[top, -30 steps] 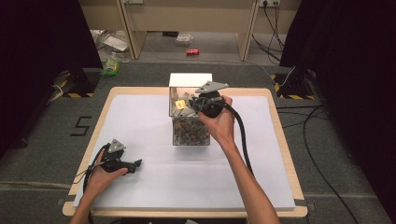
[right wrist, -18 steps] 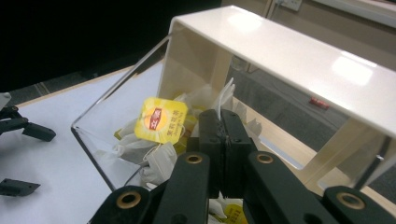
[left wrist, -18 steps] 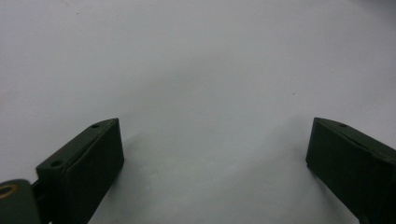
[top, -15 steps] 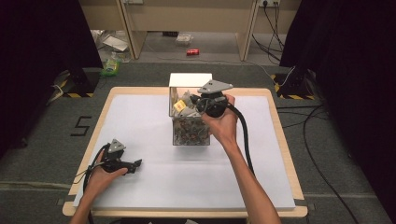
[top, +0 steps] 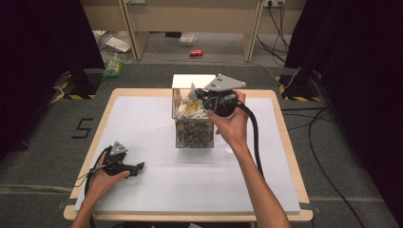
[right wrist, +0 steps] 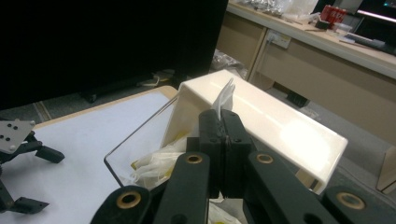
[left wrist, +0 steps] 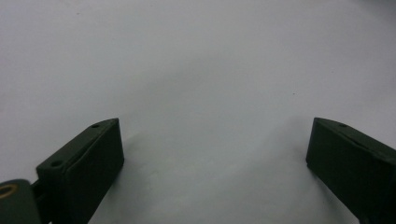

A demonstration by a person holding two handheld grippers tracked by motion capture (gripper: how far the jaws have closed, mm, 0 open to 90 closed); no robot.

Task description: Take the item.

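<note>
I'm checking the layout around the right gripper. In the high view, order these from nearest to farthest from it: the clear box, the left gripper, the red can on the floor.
1. Clear box: directly under the right gripper, mid-table.
2. Red can: on the floor beyond the table's far edge.
3. Left gripper: near the table's front left corner.

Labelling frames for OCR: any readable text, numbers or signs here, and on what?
"5": dark numeral on the grey floor, left of the table.
Red can on the floor behind the table: print too small to read.
Red can on the desk in the right gripper view: lettering blurred.
Clear box: no label seen.
</note>
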